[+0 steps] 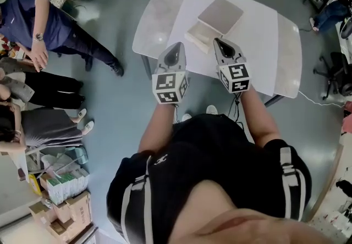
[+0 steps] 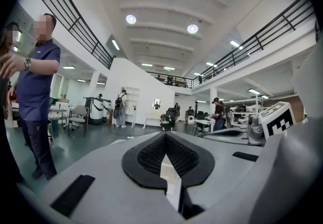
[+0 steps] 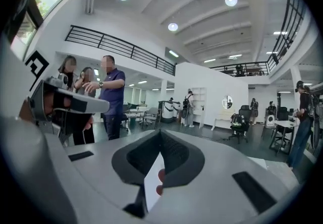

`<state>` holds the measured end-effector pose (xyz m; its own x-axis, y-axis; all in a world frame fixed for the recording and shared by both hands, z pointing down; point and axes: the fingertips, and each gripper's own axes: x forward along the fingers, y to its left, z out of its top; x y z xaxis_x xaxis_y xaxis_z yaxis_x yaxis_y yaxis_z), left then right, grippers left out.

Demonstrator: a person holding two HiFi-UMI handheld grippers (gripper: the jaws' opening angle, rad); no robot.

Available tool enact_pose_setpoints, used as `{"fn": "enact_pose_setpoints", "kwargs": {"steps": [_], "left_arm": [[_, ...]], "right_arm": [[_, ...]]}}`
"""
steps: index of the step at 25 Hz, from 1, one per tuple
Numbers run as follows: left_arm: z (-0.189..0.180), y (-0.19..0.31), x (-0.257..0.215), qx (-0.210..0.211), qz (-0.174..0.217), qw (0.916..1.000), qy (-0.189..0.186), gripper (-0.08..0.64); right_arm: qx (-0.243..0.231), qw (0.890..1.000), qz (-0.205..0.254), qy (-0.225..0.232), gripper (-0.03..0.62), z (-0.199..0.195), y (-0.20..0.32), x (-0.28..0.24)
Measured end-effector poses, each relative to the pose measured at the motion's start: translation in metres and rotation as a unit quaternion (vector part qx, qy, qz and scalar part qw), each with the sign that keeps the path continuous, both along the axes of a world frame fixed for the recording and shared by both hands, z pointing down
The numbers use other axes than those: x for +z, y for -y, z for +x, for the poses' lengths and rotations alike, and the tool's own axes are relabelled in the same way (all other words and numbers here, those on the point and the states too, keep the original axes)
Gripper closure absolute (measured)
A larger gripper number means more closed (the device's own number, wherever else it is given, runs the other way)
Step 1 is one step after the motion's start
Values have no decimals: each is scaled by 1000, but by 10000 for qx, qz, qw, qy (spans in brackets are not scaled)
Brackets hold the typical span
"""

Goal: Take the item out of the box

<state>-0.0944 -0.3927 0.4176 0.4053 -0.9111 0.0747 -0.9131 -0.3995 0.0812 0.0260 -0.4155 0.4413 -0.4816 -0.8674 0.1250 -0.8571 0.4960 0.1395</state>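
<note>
Over the near edge of the table (image 1: 157, 17), the left gripper (image 1: 177, 50) is held level, jaws pressed together and empty. The box (image 1: 203, 33) lies just ahead, untouched, its item unseen. The right gripper (image 1: 218, 44) is likewise closed and empty, apparently poised before the reach.

Right gripper (image 1: 221, 44) is overlapping the near edge of the box (image 1: 219, 16), and the box's inside isn't showing. Hands are hiding under the marker cubes (image 1: 169, 86). Bystanders (image 1: 33, 23) are getting cut off at the left edge. The white sliver (image 3: 151, 182) below the right fingers (image 3: 174, 155) is looking too blurred to tell.
</note>
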Motion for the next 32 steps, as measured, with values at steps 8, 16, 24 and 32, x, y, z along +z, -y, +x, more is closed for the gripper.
{"fn": "enact_pose_setpoints", "kwargs": {"steps": [8, 16, 24, 32], "left_arm": [[6, 9, 8, -290, -129, 9995, 83, 548], [-3, 15, 20, -591, -279, 9978, 95, 548], [-8, 22, 29, -763, -414, 9961, 147, 548], [-11, 32, 35, -824, -564, 9947, 241, 548]], "right_arm": [[-1033, 9882, -581, -975, 578, -7, 35, 59], [-1489, 9638, -1317, -1778, 451, -4, 71, 117], [-2020, 9240, -1894, -2639, 439, -6, 103, 169], [-2447, 8816, -2231, -3362, 439, -18, 136, 199]]}}
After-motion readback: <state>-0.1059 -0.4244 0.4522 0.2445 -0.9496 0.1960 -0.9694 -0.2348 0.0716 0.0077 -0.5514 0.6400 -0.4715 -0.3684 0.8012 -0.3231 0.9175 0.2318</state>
